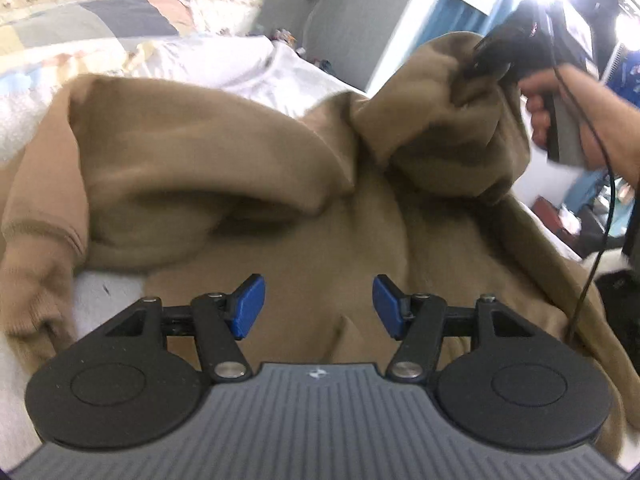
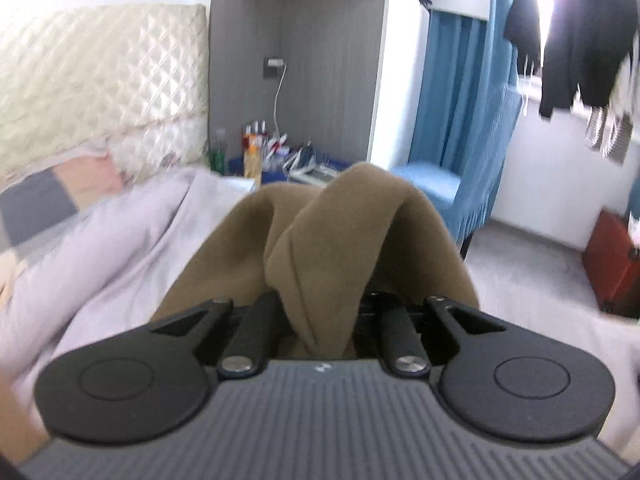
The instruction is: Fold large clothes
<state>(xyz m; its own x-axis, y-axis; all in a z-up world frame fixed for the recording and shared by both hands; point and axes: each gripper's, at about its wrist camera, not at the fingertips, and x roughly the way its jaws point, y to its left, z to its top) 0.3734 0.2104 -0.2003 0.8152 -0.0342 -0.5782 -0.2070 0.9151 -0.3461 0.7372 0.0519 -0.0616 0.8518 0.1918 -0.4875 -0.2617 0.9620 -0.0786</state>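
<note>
Right gripper [image 2: 320,312] was clamped on a bunched fold of the brown garment [image 1: 248,152], lifting it; left gripper [image 1: 318,306] hovered apart, empty. Next probably: carry the fold across.

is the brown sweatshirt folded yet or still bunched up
Still bunched: the brown sweatshirt lies rumpled on the bed, one part lifted in the shut right gripper.

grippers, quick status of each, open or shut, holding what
left gripper: open, empty, over the brown garment.
right gripper: shut on a fold of the brown garment.
</note>
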